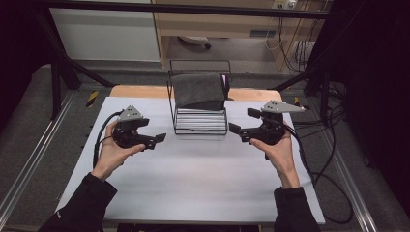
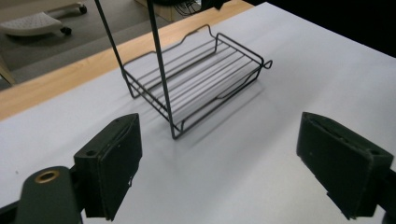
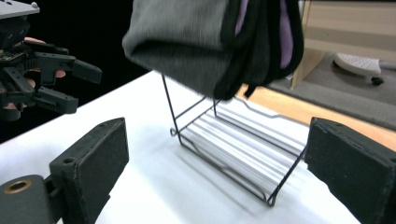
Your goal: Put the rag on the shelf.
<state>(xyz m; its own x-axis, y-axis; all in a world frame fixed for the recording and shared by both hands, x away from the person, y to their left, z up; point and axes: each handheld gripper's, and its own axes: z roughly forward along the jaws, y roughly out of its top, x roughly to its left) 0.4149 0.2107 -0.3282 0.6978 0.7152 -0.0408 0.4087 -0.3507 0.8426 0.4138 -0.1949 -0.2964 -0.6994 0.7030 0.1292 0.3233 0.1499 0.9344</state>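
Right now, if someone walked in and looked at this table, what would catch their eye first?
Probably the black wire rack at the far middle of the white table, with a folded grey cloth draped over its top bar. Next, the left gripper and right gripper, held either side of it with jaws open and nothing between them.

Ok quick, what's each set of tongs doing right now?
Left tongs: open, holding nothing.
Right tongs: open, holding nothing.
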